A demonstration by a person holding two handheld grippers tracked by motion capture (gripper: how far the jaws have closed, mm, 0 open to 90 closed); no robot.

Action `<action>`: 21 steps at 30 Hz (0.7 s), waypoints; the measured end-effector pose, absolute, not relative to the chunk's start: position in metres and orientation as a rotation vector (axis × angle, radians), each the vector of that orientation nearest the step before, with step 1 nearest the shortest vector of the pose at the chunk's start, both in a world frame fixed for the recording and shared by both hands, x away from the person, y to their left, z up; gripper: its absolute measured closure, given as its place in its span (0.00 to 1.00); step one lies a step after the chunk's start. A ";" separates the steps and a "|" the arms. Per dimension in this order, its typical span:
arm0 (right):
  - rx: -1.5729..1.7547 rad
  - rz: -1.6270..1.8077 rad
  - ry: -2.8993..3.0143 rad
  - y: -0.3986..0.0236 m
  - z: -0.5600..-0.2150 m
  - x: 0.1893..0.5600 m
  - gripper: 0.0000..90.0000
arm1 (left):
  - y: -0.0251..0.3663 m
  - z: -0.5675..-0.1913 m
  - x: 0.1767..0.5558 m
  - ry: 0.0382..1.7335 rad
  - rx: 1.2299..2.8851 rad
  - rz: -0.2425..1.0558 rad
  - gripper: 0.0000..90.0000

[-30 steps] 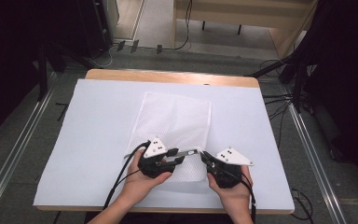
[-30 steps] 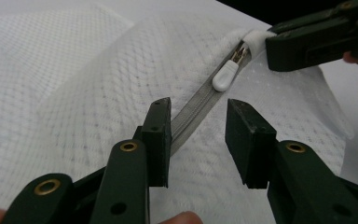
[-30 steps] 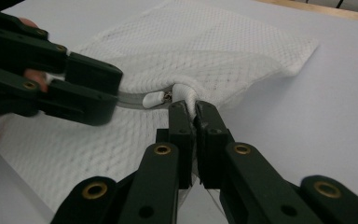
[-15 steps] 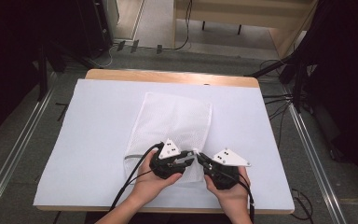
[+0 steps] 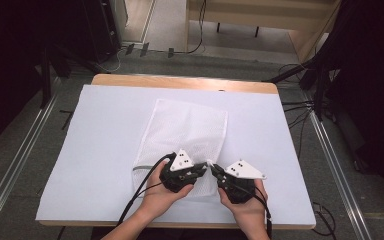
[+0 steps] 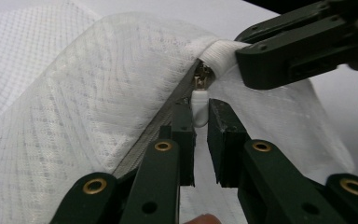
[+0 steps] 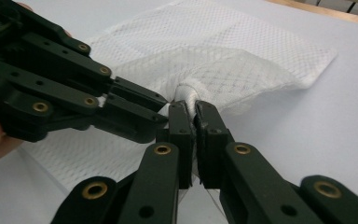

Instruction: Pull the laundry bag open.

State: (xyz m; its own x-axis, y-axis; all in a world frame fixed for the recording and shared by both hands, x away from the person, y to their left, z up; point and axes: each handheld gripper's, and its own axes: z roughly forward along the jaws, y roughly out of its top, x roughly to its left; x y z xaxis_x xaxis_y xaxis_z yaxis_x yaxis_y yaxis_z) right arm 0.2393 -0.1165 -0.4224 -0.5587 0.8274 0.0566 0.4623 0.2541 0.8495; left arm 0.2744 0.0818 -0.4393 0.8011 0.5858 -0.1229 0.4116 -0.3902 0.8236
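Observation:
A white mesh zip bag [image 5: 190, 127] lies on the white-covered table [image 5: 105, 130], with its near edge lifted. In the left gripper view, my left gripper [image 6: 200, 135] is shut on the white zipper pull [image 6: 200, 106], which stands between its two jaws at the end of the grey zipper [image 6: 154, 140]. My right gripper [image 7: 195, 122] is shut on the bunched fabric tab [image 7: 186, 92] at the bag's corner, right beside the pull. In the high view the left gripper [image 5: 205, 171] and right gripper [image 5: 213, 168] meet tip to tip at the bag's near right corner.
The table's wooden far edge [image 5: 180, 82] shows beyond the white cover. Cables [image 5: 140, 192] trail from both grippers toward the near edge. Dark stands and floor cables [image 5: 300, 110] surround the table.
My left hand has slid a little to the right, closer to the right gripper. The right hand has drawn slightly toward the near edge. The bag's near corner has bunched up between them.

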 end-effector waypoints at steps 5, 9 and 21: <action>1.184 1.210 2.126 -0.117 -0.423 0.240 0.97 | 0.084 -0.437 0.274 0.738 2.012 0.207 0.91; 1.184 1.207 2.133 -0.116 -0.424 0.240 0.97 | 0.085 -0.435 0.275 0.743 2.011 0.184 0.91; 1.165 1.246 2.155 -0.112 -0.424 0.238 0.97 | 0.083 -0.440 0.280 0.753 2.050 0.164 0.92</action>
State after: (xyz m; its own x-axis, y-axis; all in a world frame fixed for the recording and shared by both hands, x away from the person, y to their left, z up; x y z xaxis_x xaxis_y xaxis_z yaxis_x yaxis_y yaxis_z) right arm 0.2384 -0.1122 -0.4237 -0.5778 0.8132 0.0692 0.4657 0.2589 0.8462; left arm 0.2800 0.0829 -0.4397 0.8045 0.5695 -0.1687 0.4473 -0.3940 0.8029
